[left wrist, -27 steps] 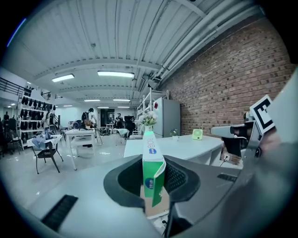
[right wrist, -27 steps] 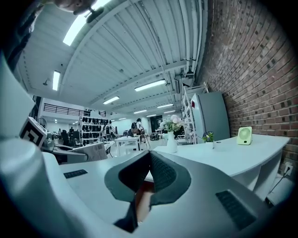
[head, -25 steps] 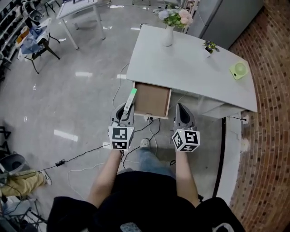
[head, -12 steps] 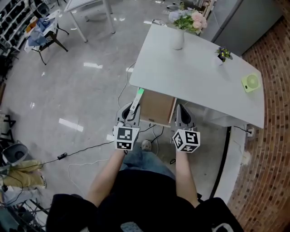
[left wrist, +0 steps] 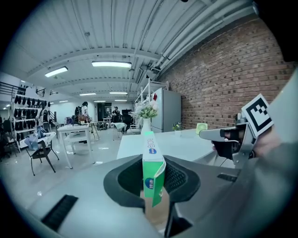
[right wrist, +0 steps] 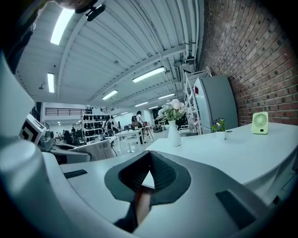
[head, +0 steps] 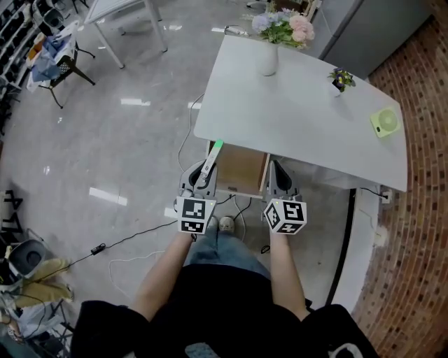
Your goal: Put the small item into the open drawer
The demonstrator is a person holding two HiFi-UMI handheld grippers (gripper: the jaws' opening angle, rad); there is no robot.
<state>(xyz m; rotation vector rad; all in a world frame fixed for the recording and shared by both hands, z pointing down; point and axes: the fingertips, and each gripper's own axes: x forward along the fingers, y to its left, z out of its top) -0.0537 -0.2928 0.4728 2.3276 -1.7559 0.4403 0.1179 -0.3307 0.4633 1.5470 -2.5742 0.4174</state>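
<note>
A slim green-and-white box (head: 211, 158) sticks forward out of my left gripper (head: 203, 171), whose jaws are shut on its rear end. In the left gripper view the box (left wrist: 152, 160) stands on edge between the dark pads. Its front tip reaches the left front corner of the open brown drawer (head: 243, 166), which juts from under the white table (head: 301, 119). My right gripper (head: 278, 173) hovers at the drawer's right front corner. Seen in its own view, the right gripper (right wrist: 149, 160) has its pads meeting with nothing between them.
On the table stand a white vase of flowers (head: 268, 54), a small potted plant (head: 339, 80) and a green fan (head: 385, 122). A brick wall (head: 420, 231) runs along the right. Cables (head: 133, 234) lie on the floor under the grippers. Another table (head: 122, 8) and a chair (head: 49, 59) stand far left.
Both grippers have come nearer the drawer front. The box tip has shifted right, from left of the drawer to its left front corner. Both jaws stand as before.
</note>
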